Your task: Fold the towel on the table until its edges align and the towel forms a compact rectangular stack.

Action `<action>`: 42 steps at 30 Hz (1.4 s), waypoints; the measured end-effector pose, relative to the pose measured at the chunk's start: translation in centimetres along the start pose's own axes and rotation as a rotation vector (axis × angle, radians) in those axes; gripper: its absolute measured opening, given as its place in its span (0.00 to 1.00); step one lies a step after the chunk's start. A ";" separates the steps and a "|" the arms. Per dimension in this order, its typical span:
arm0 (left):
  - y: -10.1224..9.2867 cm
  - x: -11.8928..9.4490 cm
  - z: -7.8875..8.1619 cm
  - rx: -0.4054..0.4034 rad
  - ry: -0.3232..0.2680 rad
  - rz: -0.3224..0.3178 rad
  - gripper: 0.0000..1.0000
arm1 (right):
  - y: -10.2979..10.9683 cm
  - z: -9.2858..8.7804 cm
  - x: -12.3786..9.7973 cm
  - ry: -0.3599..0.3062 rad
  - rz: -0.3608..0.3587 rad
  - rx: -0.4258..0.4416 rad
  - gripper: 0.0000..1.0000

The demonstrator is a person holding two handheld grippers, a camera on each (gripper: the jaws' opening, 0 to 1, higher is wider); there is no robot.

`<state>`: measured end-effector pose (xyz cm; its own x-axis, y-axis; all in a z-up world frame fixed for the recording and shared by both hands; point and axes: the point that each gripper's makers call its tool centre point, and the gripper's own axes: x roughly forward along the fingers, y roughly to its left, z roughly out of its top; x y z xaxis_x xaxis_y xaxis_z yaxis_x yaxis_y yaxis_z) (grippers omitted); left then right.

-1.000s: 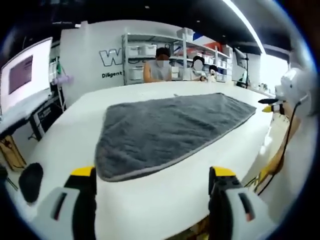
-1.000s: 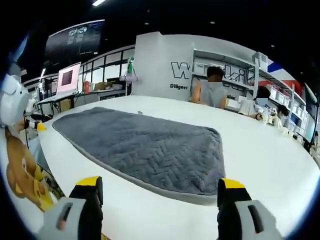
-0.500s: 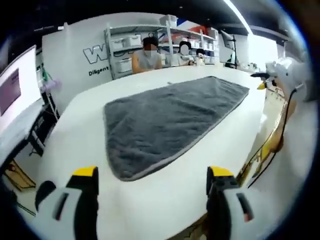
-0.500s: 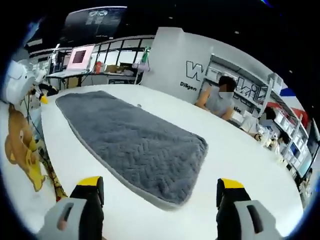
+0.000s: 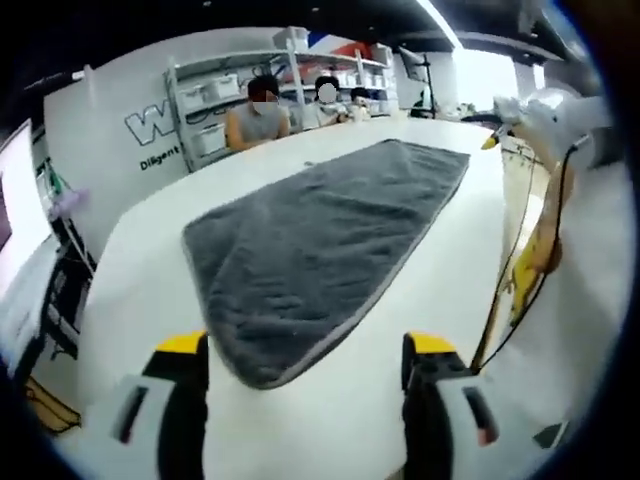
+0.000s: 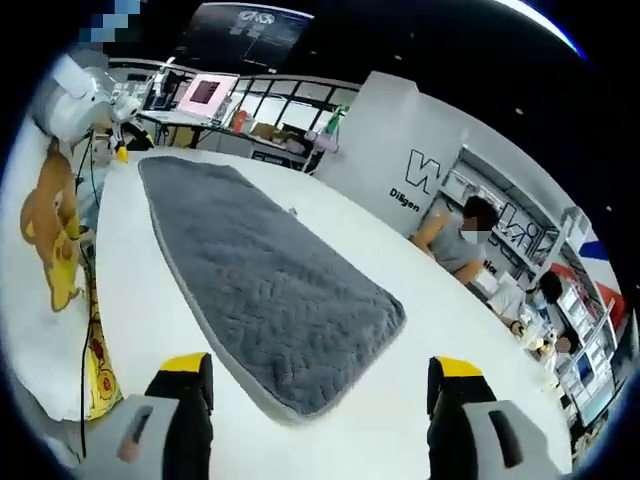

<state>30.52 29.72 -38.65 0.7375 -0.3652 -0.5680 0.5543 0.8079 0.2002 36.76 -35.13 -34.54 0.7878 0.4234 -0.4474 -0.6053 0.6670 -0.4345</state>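
You are holding your left gripper [image 5: 300, 385] just off the near edge of the table [image 5: 130, 260], its yellow-tipped jaws standing wide apart with nothing between them, and they are framing the near left corner of the grey towel [image 5: 310, 235]. That spread looks chosen so the corner can pass between the jaws once you are lowering in.

You are keeping your right gripper [image 6: 315, 400] in the matching pose at the other end, jaws equally parted and empty, bracketing the near right corner of the towel [image 6: 265, 285]. Holding both corners in line this way suggests you are readying a single lift of the near long edge, so the fold goes over evenly.

The towel is lying flat and fully spread, one layer as far as can be judged, running lengthwise along the table [image 6: 420, 330] and sitting close to its near edge, with bare white surface beyond its far edge. No fold is made yet, so the task is sitting at its very start.

Past the far edge of the table, people [image 5: 255, 110] are sitting in front of storage shelves [image 5: 215, 95], and a monitor [image 6: 205, 92] is glowing on a bench behind the towel's far end.
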 end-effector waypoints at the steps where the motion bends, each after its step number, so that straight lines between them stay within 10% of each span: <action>1: 0.2 0.0 -0.1 0.003 0.001 -0.003 0.79 | -0.1 -0.1 0.1 -0.004 0.008 -0.001 0.91; 19: -0.4 1.0 -0.8 0.091 -0.011 -0.081 0.50 | 0.5 -2.0 2.9 -0.052 0.178 0.080 0.66; 42: 1.7 1.5 -2.1 -0.032 -0.077 -0.134 0.31 | 2.8 -2.5 4.6 -0.014 0.338 0.164 0.52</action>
<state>31.75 31.55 -40.83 0.6855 -0.5044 -0.5250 0.6382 0.7634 0.1000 38.40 -32.86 -39.76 0.5491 0.6441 -0.5325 -0.8058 0.5771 -0.1329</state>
